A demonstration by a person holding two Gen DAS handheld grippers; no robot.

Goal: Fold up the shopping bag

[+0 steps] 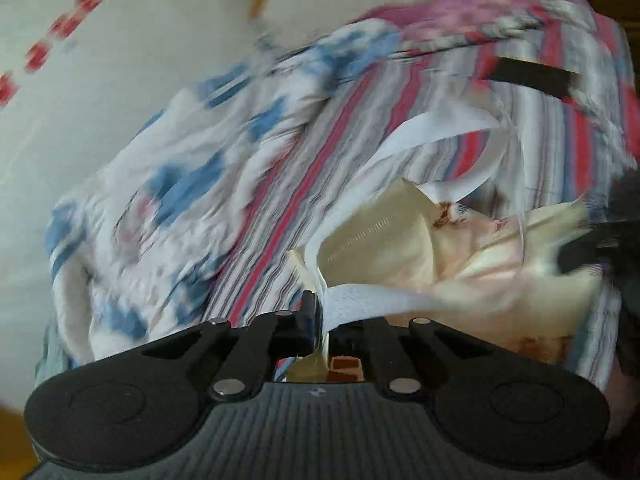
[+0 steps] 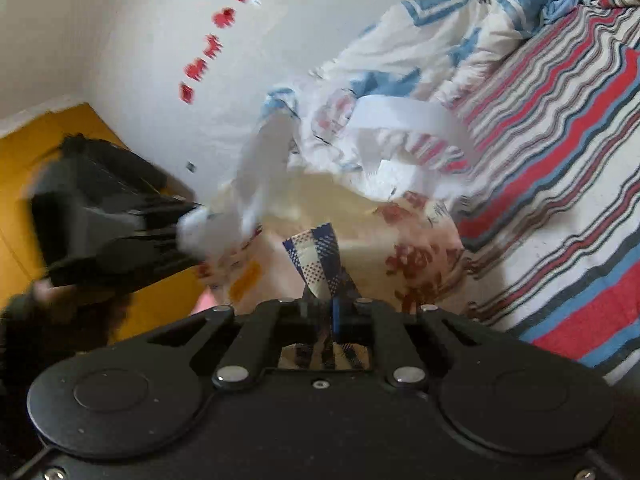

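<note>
The shopping bag [image 2: 360, 232] is cream cloth with reddish-brown print, white strap handles [image 2: 400, 114] and a blue checked edge [image 2: 316, 256]. It hangs open in the air between both grippers, above a bed. My right gripper [image 2: 332, 312] is shut on the bag's blue checked edge. My left gripper [image 1: 320, 316] is shut on the bag's rim at a white handle [image 1: 360, 304]; the cream bag [image 1: 380, 236] shows beyond it. In the right wrist view the left gripper [image 2: 184, 228] is at the left, blurred, holding the bag's other side.
A striped red, blue and white bedspread [image 2: 560, 160] covers the bed below. A crumpled white and blue quilt [image 1: 180, 184] lies along the white wall [image 2: 140, 20]. A yellow floor [image 2: 60, 128] shows at the left. The view is motion-blurred.
</note>
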